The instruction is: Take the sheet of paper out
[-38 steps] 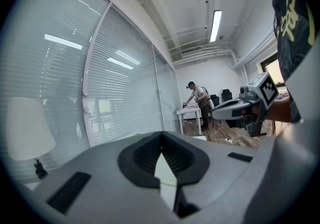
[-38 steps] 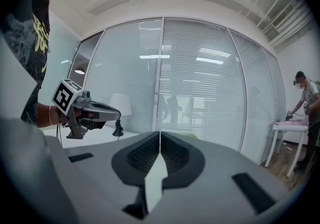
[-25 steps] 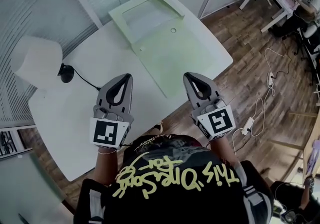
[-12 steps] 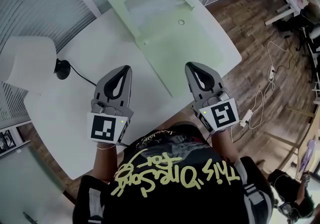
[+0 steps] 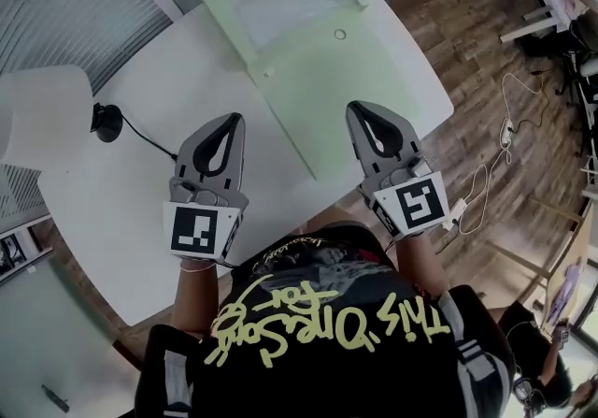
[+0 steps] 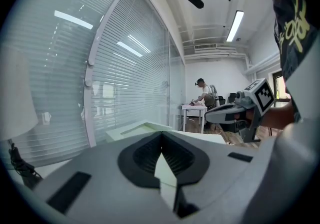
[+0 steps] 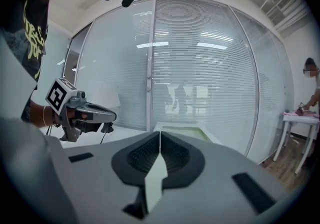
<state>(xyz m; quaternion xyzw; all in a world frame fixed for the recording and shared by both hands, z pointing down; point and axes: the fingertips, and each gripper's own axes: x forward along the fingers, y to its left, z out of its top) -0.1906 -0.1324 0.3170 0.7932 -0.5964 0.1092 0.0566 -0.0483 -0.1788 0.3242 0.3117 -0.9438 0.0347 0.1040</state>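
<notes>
You have not begun the real work yet. The pale green folder (image 5: 322, 79) lies flat on the white table (image 5: 121, 192), in front of you and a little to your right. In its far half a paler rectangle shows inside a frame. I judge this is the sheet of paper (image 5: 280, 5), not yet taken out. Your left gripper (image 5: 235, 122) is held over the bare table just beside the folder's near-left edge, its jaws pressed together with nothing between them. Your right gripper (image 5: 359, 112) is over the folder's near edge, also closed and empty. Everything is left to do: reach the folder, pinch the sheet and pull it out.
</notes>
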